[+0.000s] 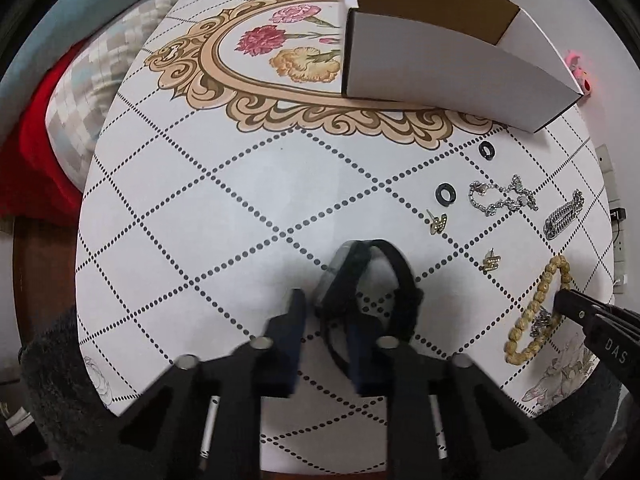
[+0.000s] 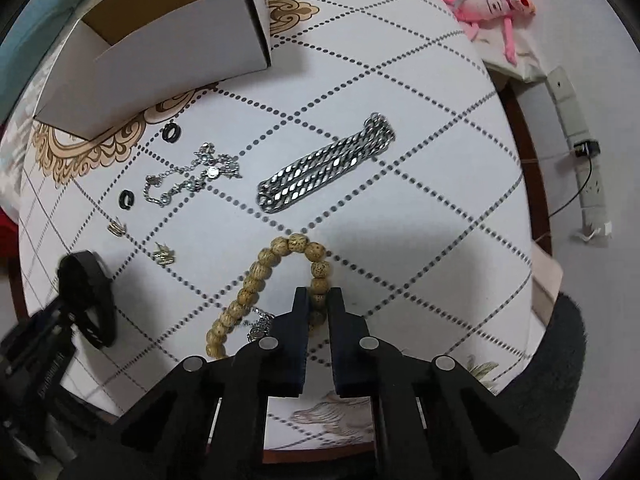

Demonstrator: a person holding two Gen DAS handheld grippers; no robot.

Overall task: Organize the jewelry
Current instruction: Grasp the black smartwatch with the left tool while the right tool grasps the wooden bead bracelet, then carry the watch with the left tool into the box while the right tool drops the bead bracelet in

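Observation:
A black watch (image 1: pixel 372 280) lies on the white tablecloth, and my left gripper (image 1: pixel 330 308) is open with one side of its strap between the fingers; it also shows in the right wrist view (image 2: pixel 86 292). My right gripper (image 2: pixel 319 294) is shut on a wooden bead bracelet (image 2: pixel 256 276), pinching its right side; the bracelet also shows in the left wrist view (image 1: pixel 536 312). A thick silver chain (image 2: pixel 328 168), a thin silver bracelet (image 2: pixel 196 178), two black rings (image 2: pixel 173 132) (image 2: pixel 127 199) and two gold earrings (image 2: pixel 117 227) (image 2: pixel 165 257) lie on the cloth. An open white box (image 1: pixel 440 68) stands behind them.
The round table's edge (image 2: pixel 528 240) curves close on the right. A pink plush toy (image 2: pixel 496 4) and a power strip (image 2: pixel 580 152) lie on the floor beyond it. Cushions and a red cloth (image 1: pixel 36 152) lie past the left edge.

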